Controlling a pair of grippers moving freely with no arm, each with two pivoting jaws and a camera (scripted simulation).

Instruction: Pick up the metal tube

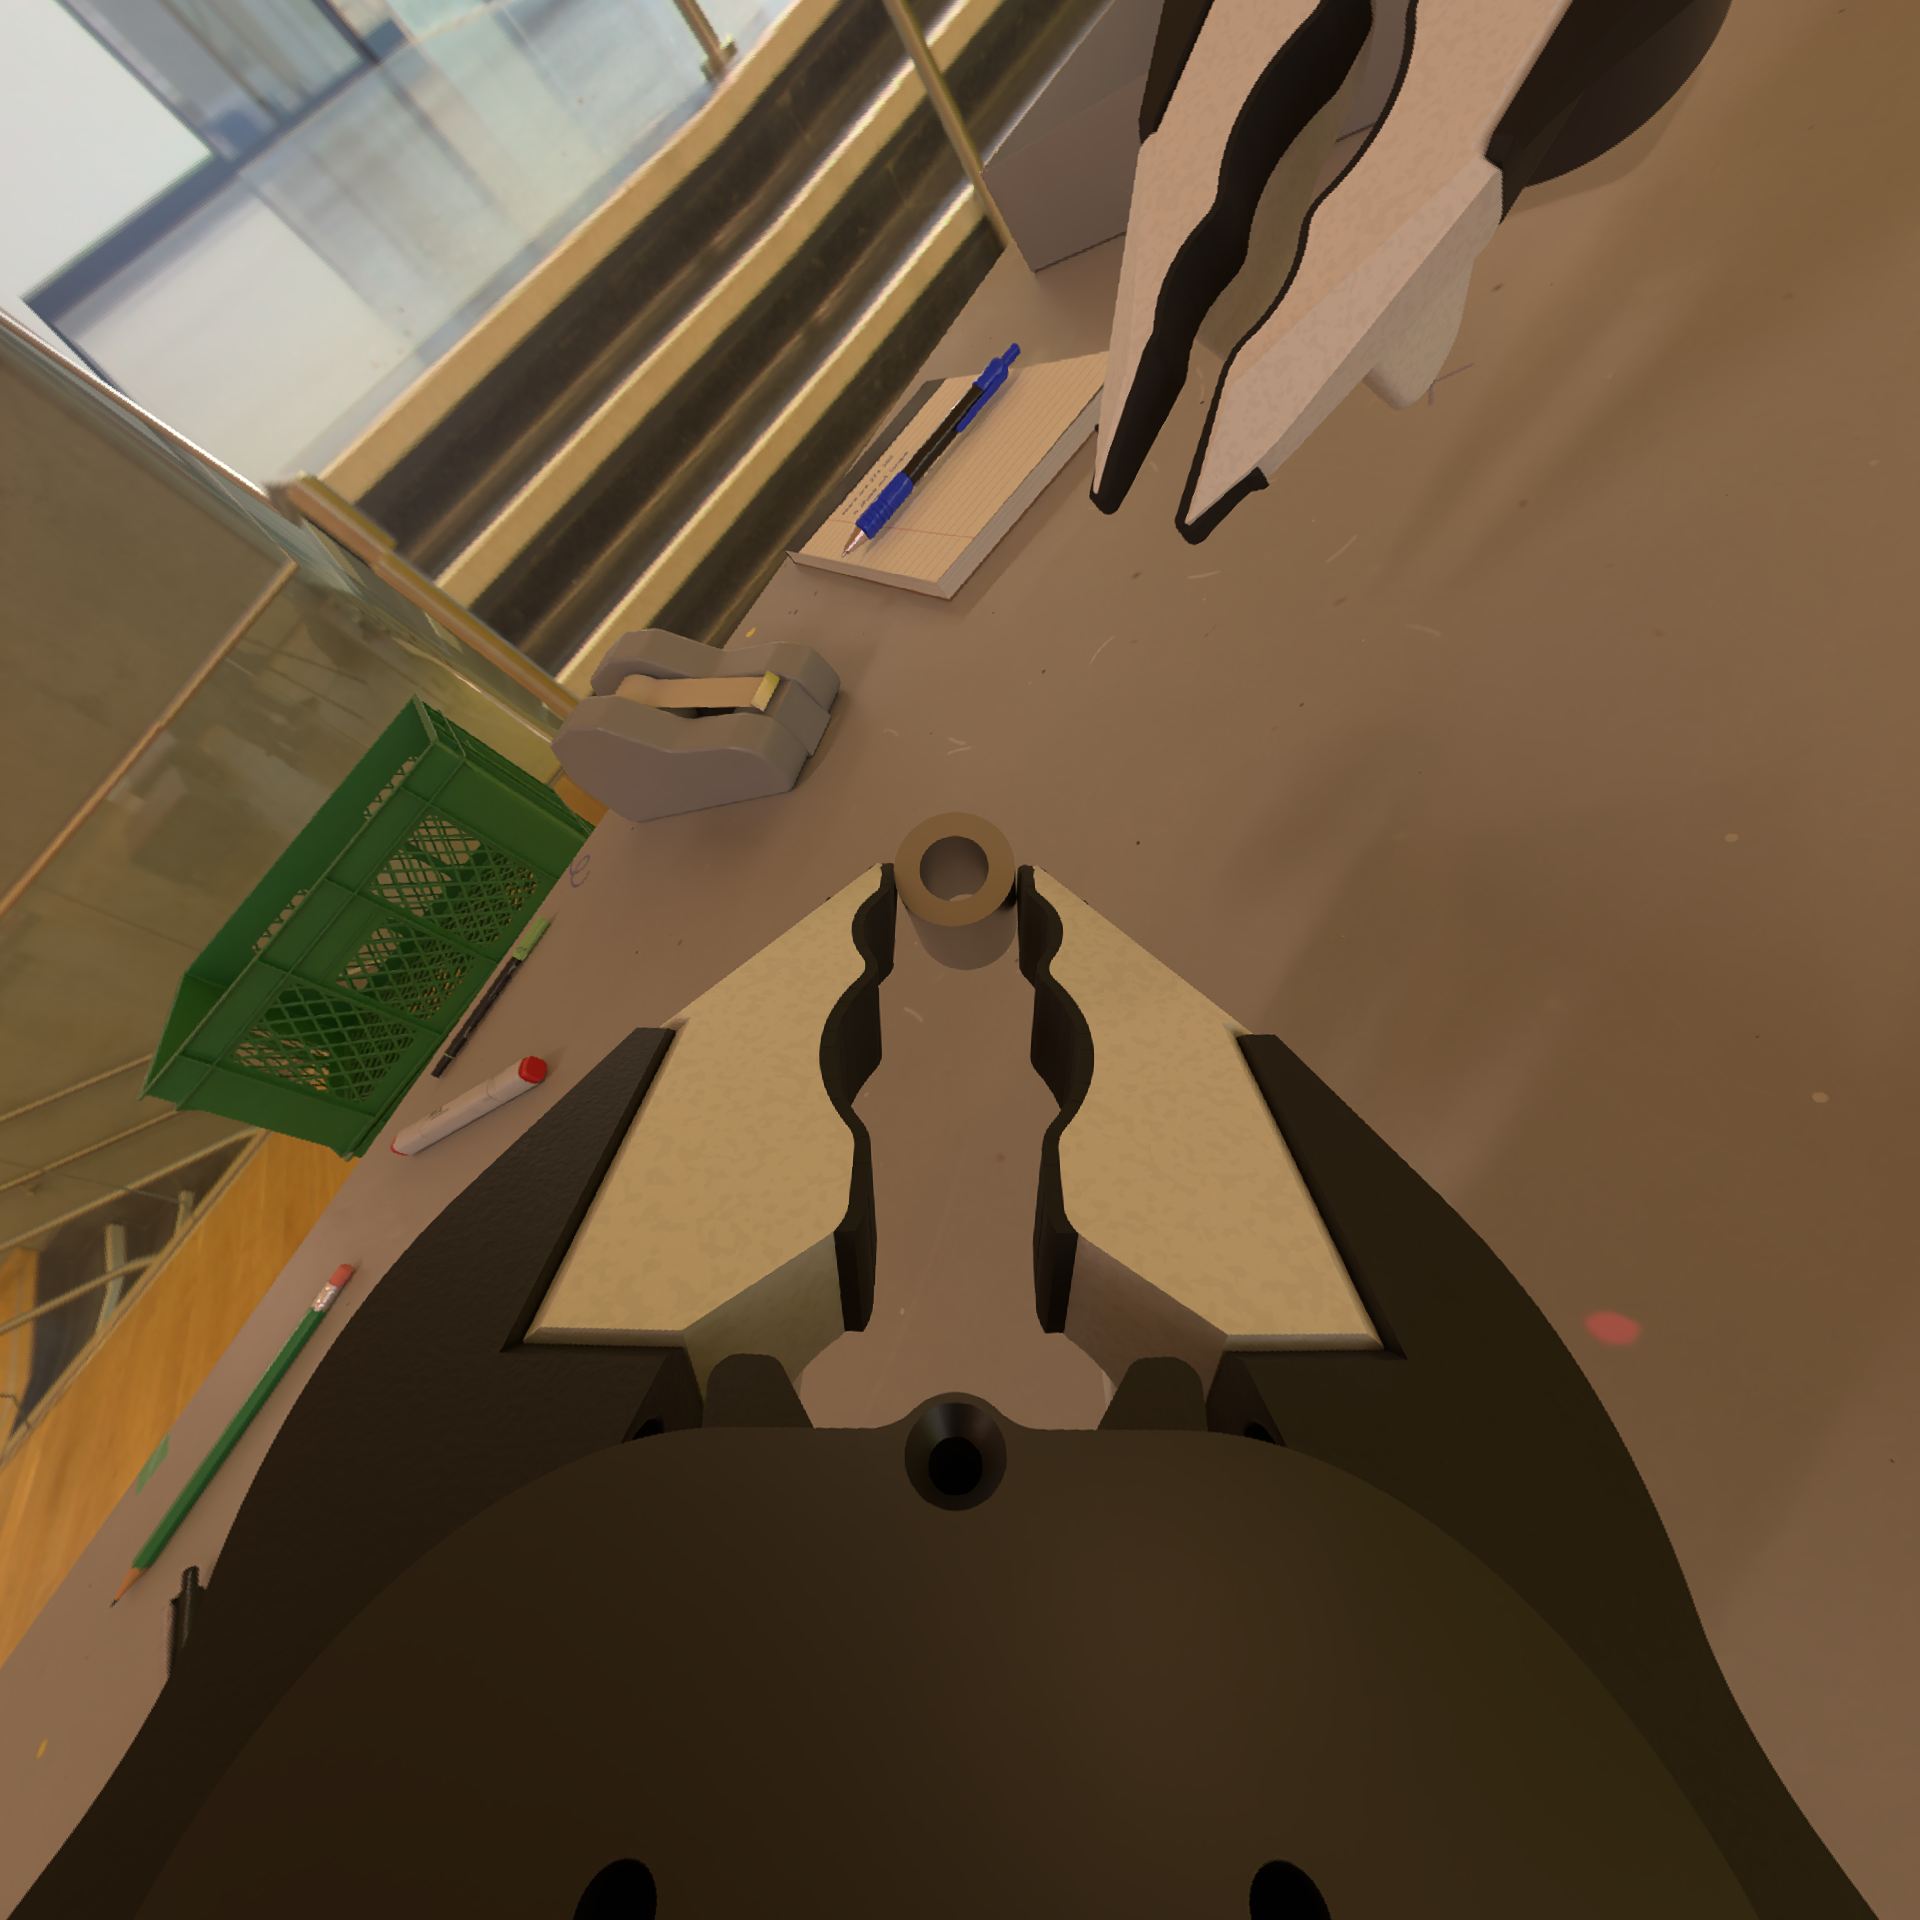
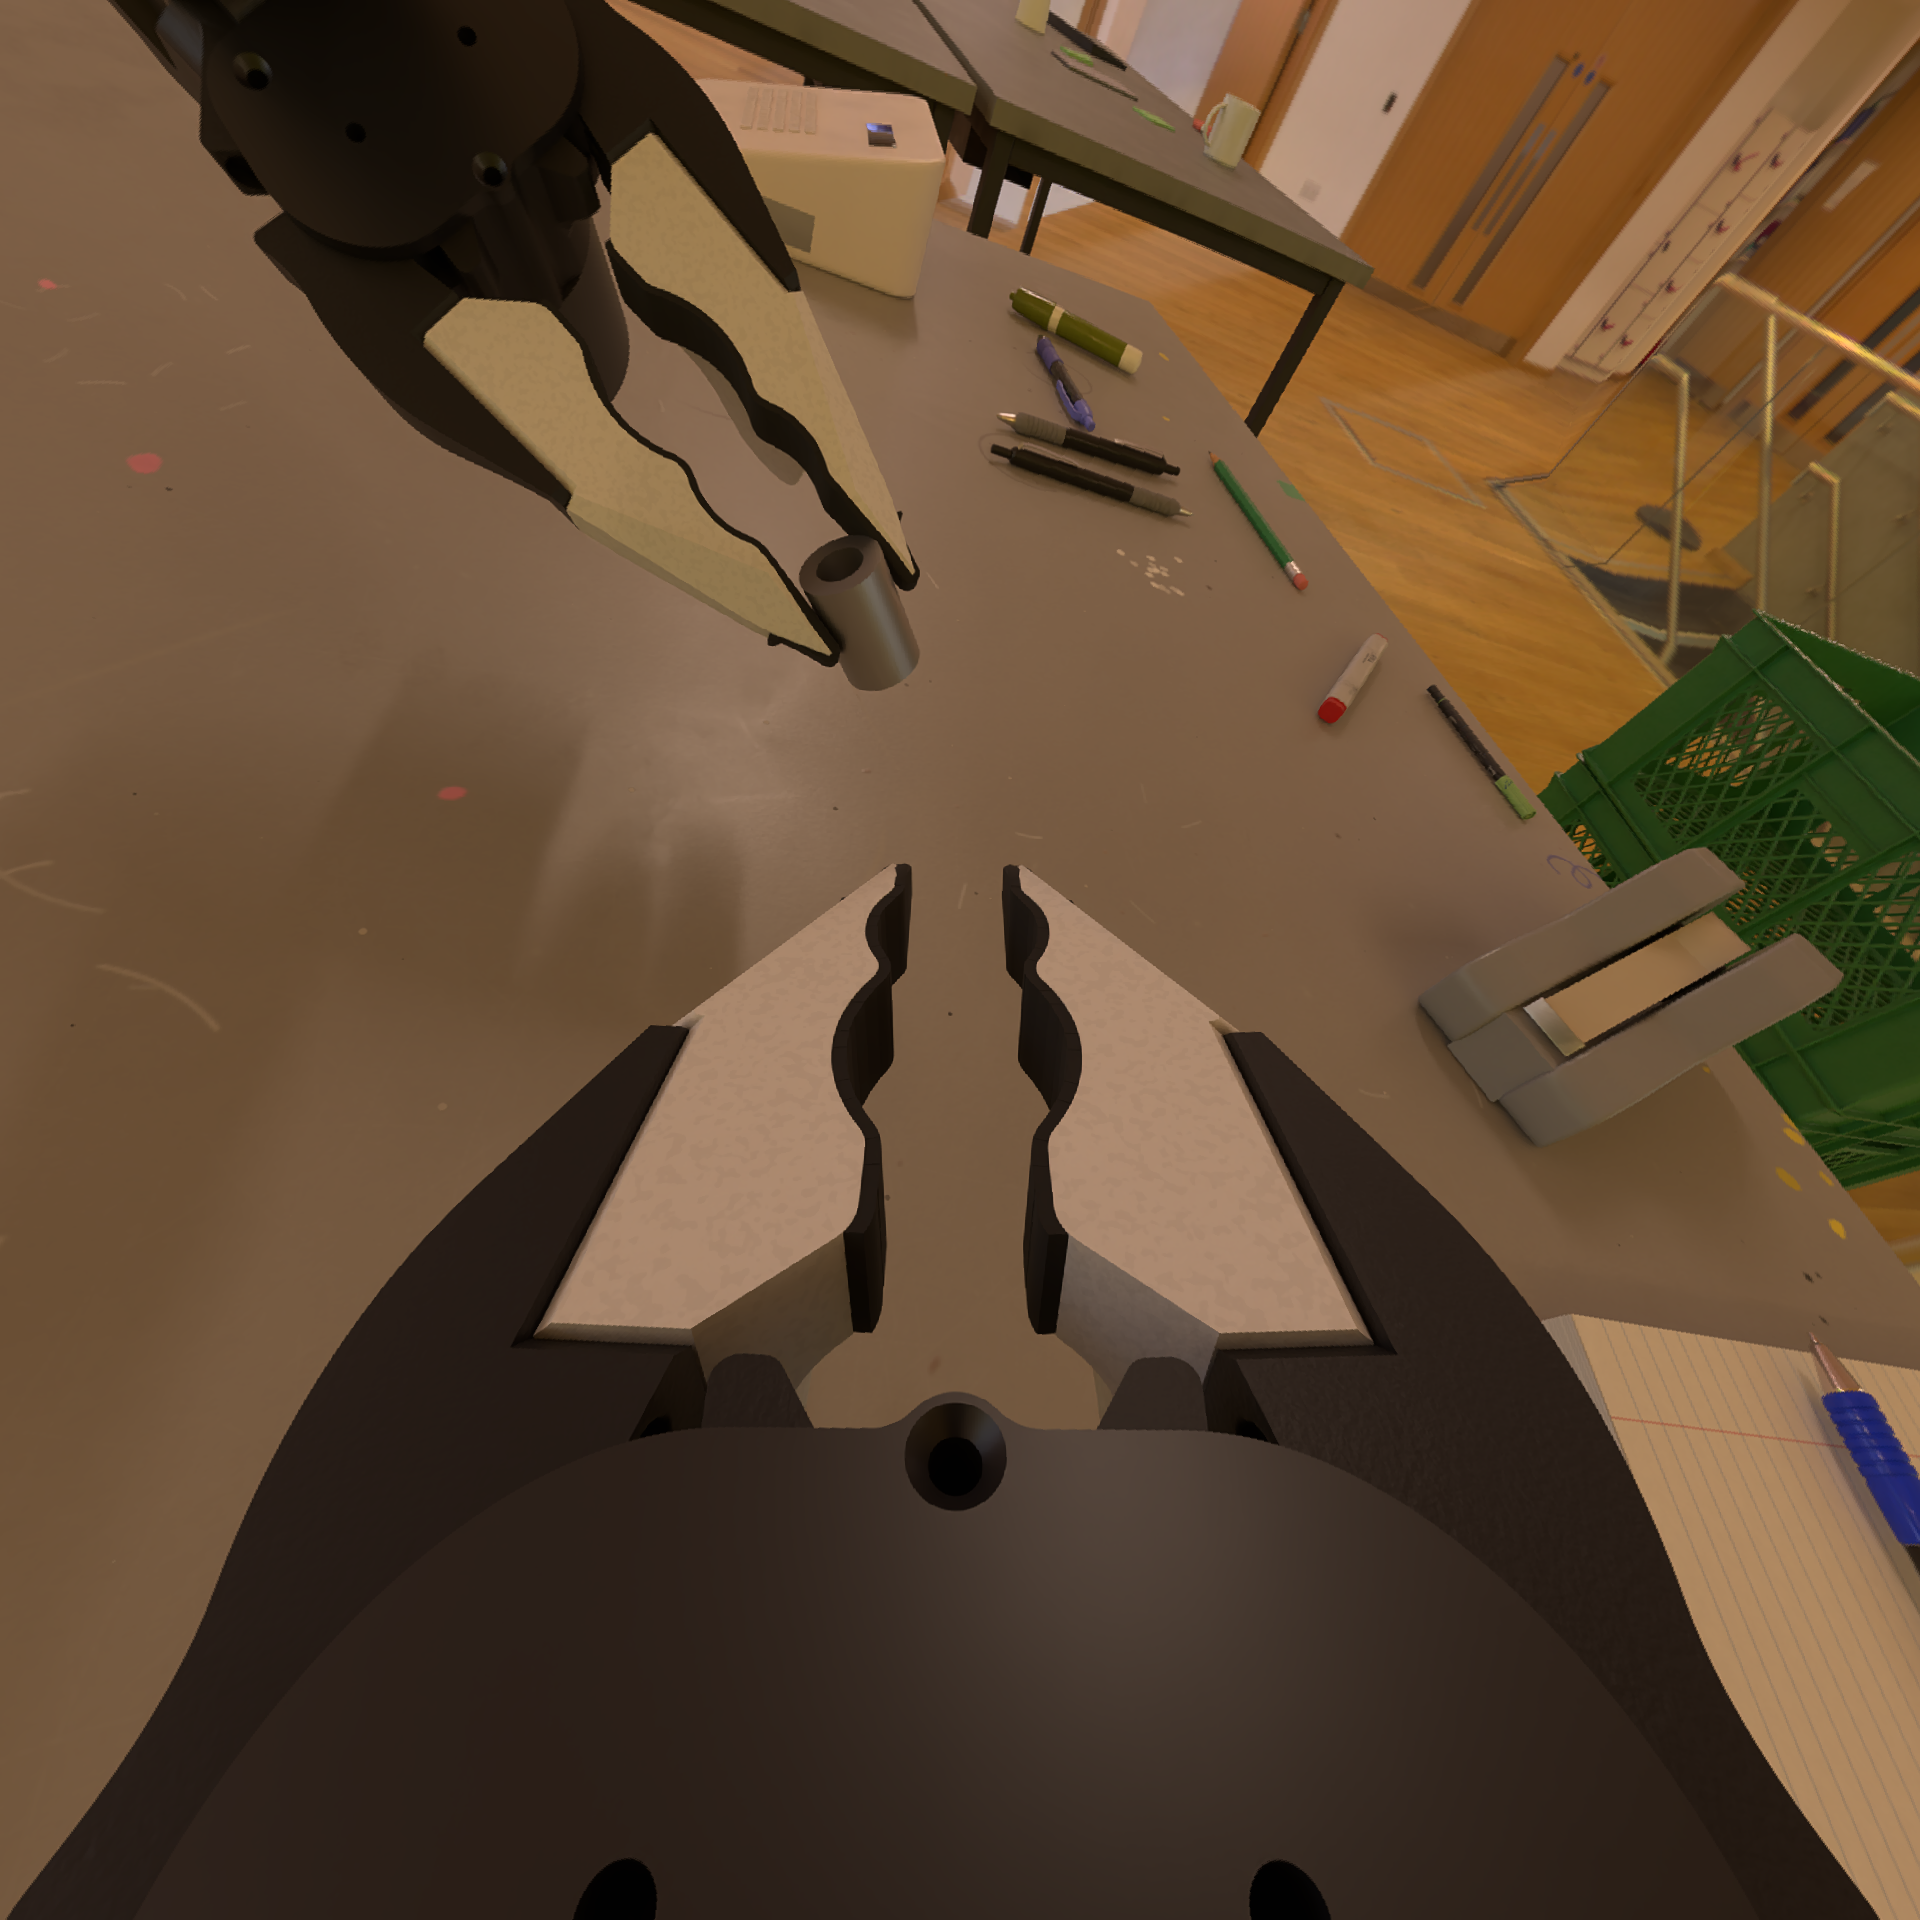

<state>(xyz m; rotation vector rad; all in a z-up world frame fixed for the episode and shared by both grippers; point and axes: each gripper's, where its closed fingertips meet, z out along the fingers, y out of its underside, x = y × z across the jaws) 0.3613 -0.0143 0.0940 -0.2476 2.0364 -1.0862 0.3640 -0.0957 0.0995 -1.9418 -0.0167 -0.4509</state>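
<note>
Between the left gripper point(image 1: 954, 883) fingers, metal tube point(image 1: 956, 894) clamped upright on the counter point(image 1: 1455, 935); right gripper point(image 2: 956, 883) fingers slightly parted, empty.

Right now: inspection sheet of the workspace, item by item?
Surface: grey-brown table, scuffed, with pink spots.
Job's things: metal tube upright, between the left gripper's fingertips.
Clutter: tape dispenser; notepad with a blue pen lying on it; red-capped marker; green pencil; more pens; cream box.
Grippers: left gripper closed on the tube at its tips; whether the tube is off the table, cannot tell. Right gripper open, holding nothing, apart from the tube.
Cables: nothing seen.
Surroundings: green crate past the table edge; second table with a mug; wooden floor, glass railing.
</note>
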